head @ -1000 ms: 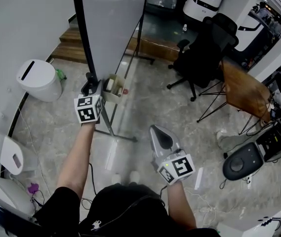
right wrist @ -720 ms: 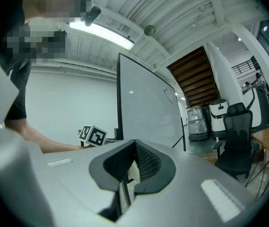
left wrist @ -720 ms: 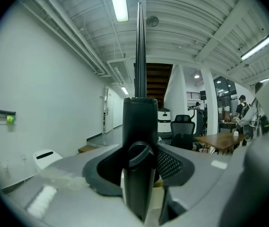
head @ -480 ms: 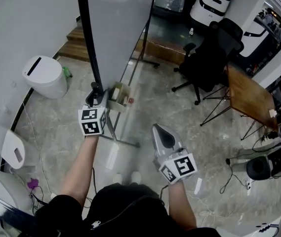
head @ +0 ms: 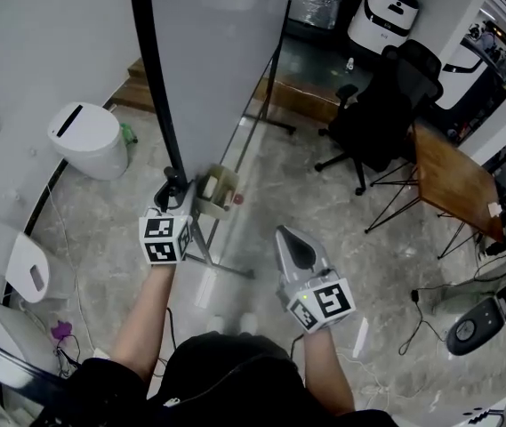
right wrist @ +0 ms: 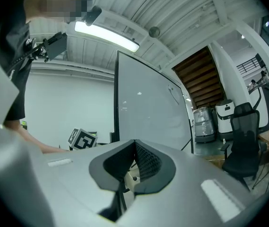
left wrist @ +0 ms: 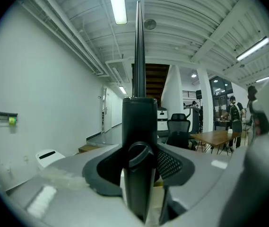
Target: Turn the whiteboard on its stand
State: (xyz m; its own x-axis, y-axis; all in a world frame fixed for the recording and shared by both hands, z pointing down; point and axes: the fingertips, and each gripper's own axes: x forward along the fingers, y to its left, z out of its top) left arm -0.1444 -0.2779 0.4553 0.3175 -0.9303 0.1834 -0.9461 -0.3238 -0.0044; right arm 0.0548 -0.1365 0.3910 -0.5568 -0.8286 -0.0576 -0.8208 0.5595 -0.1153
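Observation:
The whiteboard [head: 212,69] stands upright on its stand, its black frame edge [head: 155,87] running down to my left gripper [head: 174,188]. That gripper is shut on the frame's lower end. In the left gripper view the black frame [left wrist: 139,126] fills the gap between the jaws and rises straight up. My right gripper [head: 285,233] hangs lower right, apart from the board, shut with nothing in it. From the right gripper view the board [right wrist: 148,112] stands ahead of the right gripper [right wrist: 134,143], beside the left gripper's marker cube [right wrist: 82,138].
A small box with items [head: 218,189] hangs on the stand, whose leg [head: 221,263] runs along the floor. Left of the board stands a white bin [head: 90,140]. To the right are a black office chair [head: 379,118], a wooden table [head: 453,181] and cables.
My left gripper has stayed clamped on the frame and has drifted slightly lower in the view with it. The right gripper has hardly moved.

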